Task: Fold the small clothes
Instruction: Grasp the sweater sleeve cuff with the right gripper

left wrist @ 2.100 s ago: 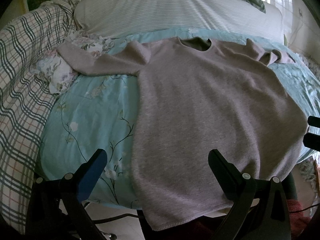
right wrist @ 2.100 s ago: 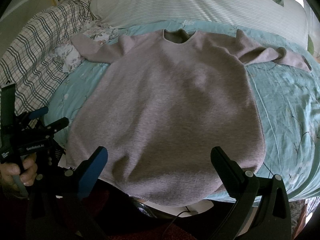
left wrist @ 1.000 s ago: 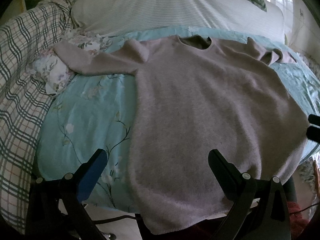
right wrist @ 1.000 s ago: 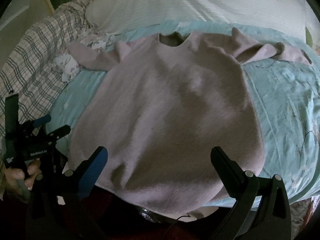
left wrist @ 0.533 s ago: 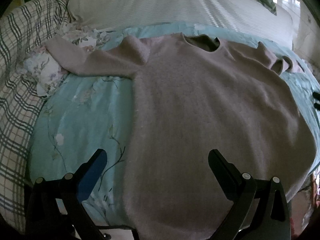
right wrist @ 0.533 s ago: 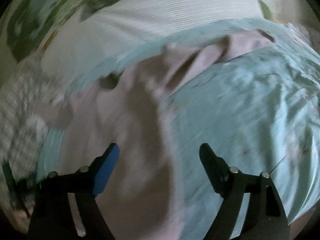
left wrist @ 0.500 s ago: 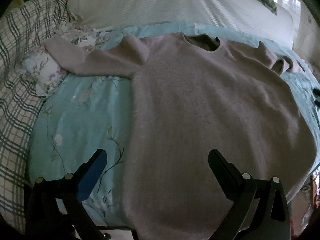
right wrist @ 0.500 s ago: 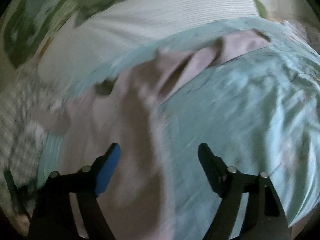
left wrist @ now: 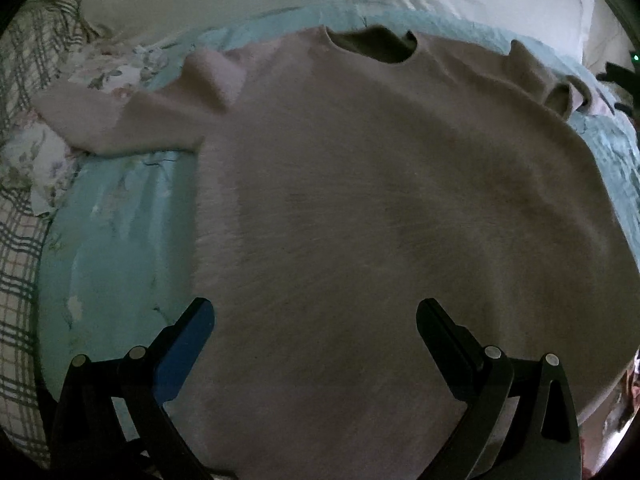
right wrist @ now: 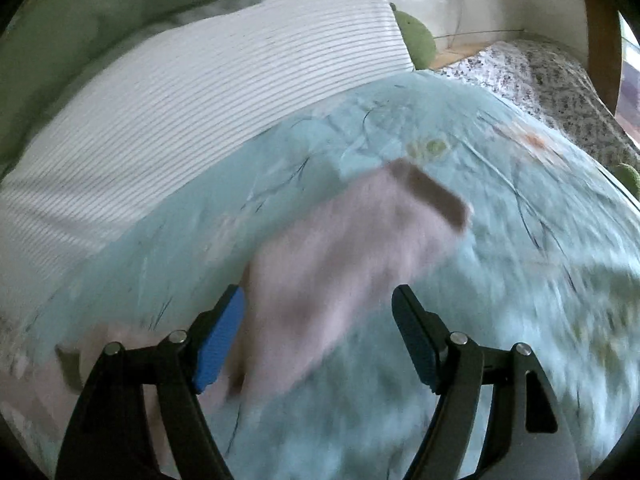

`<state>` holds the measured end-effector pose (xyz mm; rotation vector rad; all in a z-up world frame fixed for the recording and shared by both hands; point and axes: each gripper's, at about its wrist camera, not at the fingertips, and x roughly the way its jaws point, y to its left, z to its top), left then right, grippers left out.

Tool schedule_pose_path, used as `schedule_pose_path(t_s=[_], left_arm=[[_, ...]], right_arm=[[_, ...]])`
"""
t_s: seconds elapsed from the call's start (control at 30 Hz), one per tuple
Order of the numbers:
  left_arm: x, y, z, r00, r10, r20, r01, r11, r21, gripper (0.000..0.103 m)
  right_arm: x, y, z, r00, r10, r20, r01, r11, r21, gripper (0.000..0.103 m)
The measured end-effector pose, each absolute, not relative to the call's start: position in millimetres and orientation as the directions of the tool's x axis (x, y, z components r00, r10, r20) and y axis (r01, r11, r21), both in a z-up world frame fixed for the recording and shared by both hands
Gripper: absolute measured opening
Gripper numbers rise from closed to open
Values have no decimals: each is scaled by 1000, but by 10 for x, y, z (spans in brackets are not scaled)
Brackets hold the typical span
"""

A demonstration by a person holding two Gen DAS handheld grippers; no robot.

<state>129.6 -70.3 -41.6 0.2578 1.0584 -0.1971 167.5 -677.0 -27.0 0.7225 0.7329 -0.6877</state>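
Pink sweater [left wrist: 360, 200] spread flat on bed [right wrist: 520, 280], its right sleeve [right wrist: 352, 256] running far-right from unclenched, empty right gripper [right wrist: 318, 316] directly over it; left gripper [left wrist: 314, 320] spread empty above hem.

A mauve-grey knitted sweater [left wrist: 360, 200] lies on a pale turquoise bedsheet with a floral sprig pattern [left wrist: 116, 240]. At 9 o'clock sits a green-and-white plaid blanket [left wrist: 16, 280]; at 12 o'clock, a white, finely grey-striped pillow [right wrist: 180, 112].
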Motion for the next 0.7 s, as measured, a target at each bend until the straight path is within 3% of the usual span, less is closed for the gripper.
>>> schedule_pose_path(t_s=[0.13, 0.27, 0.33, 0.37, 0.4, 0.7], left_arm=[[1445, -807, -517, 451, -33, -892, 284, 953, 108, 101], [1558, -891, -613, 420, -29, -907, 289, 952, 104, 101], [1560, -950, -646, 409, -33, -912, 297, 950, 99, 101], [1561, -963, -659, 405, -33, -914, 301, 948, 99, 101], [1571, -982, -672, 401, -35, -915, 307, 946, 98, 101], [1514, -951, -598, 421, -73, -904, 326, 942, 75, 101]], right_arm=[[1934, -7104, -457, 502, -289, -815, 799, 516, 309, 76], [2141, -7162, -701, 393, -298, -870, 828, 527, 193, 76], [2173, -7107, -673, 386, -336, -859, 811, 568, 142, 61], [2165, -7087, -640, 395, -351, -849, 803, 581, 133, 40], [2153, -7076, -613, 411, -353, -841, 794, 592, 139, 5], [2107, -6629, -268, 649, -211, -731, 627, 692, 358, 3]])
